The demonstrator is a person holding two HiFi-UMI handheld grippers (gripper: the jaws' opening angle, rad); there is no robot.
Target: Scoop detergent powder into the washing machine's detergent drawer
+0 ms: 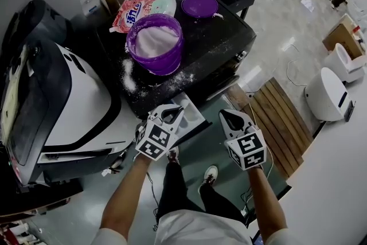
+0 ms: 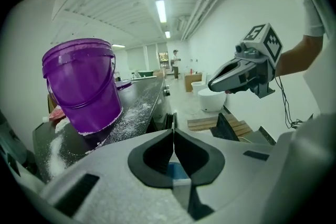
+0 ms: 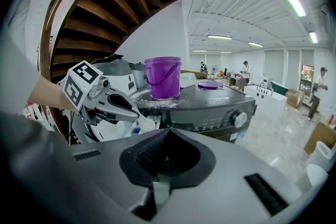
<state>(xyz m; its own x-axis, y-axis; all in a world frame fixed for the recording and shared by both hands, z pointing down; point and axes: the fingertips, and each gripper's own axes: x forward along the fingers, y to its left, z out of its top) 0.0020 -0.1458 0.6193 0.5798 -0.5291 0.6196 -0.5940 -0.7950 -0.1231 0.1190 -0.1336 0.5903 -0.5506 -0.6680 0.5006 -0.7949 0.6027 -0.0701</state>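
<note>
Detergent drawer (image 1: pixel 194 115): pulled out for filling.
Bucket (image 1: pixel 155 43): lid off, powder reachable.
Left hand-held gripper (image 1: pixel 174 112): jaws together, beside drawer.
Right hand-held gripper (image 1: pixel 228 116): jaws together, empty.

Left tongs (image 1: pixel 174 109) and right tongs (image 1: pixel 227 114) hover side by side — jaws closed (both).

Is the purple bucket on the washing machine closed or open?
Open. The bucket shows white powder inside; its lid lies beside it.
</note>
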